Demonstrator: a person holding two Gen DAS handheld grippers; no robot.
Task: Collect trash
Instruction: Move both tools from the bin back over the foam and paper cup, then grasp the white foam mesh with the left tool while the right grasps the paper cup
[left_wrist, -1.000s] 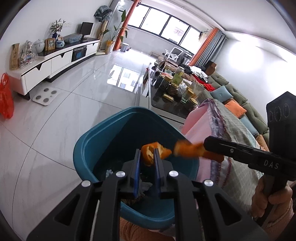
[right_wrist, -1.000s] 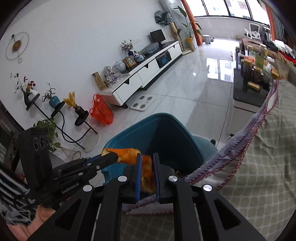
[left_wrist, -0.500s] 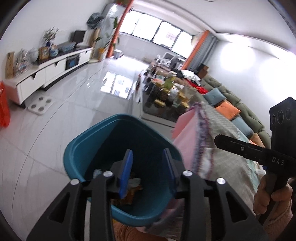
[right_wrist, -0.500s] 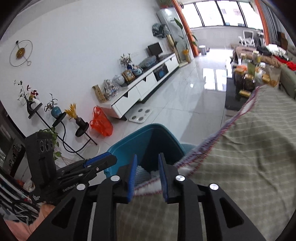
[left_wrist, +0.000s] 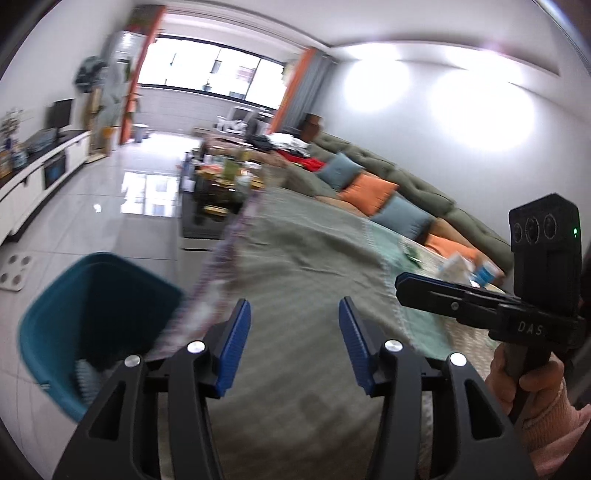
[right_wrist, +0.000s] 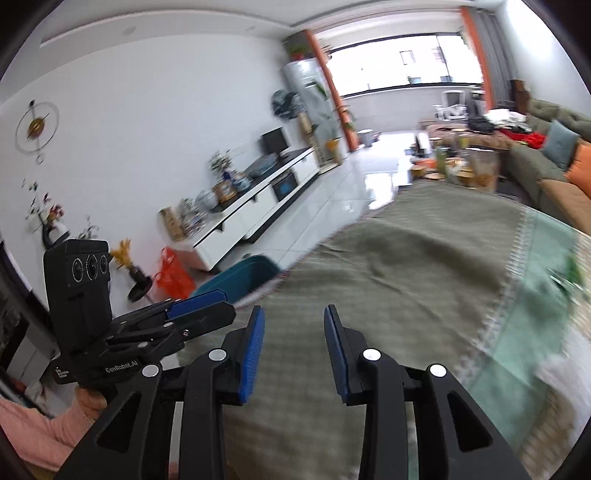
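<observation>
Right gripper (right_wrist: 294, 332) jaws just opening, empty, over green tablecloth (right_wrist: 388, 258)

The teal trash bin (left_wrist: 92, 314) stands upright on the pale tiled floor, at about eight o'clock in the left wrist view, its open mouth just beside the fringed edge of the grey-green cloth (left_wrist: 303, 266) (pale scraps show inside, too blurred to identify).

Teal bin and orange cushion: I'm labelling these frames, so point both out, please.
teal bin (left_wrist: 55, 332): left wrist view, on its outer left wall.
orange cushion (left_wrist: 369, 192): left wrist view, middle of its front face, on the sofa.
</observation>
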